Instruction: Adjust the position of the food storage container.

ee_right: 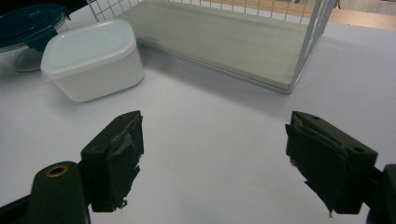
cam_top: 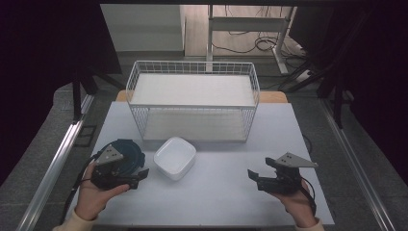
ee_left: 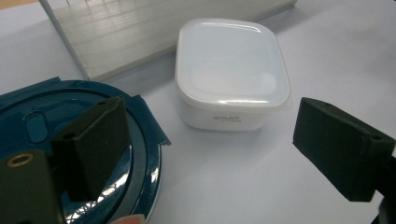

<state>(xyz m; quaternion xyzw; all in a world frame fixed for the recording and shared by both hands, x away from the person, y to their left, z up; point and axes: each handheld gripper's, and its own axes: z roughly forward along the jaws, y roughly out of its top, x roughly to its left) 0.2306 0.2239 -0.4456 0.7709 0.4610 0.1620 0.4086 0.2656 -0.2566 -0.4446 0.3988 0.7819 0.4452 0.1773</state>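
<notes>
On the table I hold both grippers, left and right, spread and empty. White box and blue-lidded container sit before the wire rack, seemingly untouched.

White lidded box, dark teal round lid, white wire rack, pale grey table
</notes>
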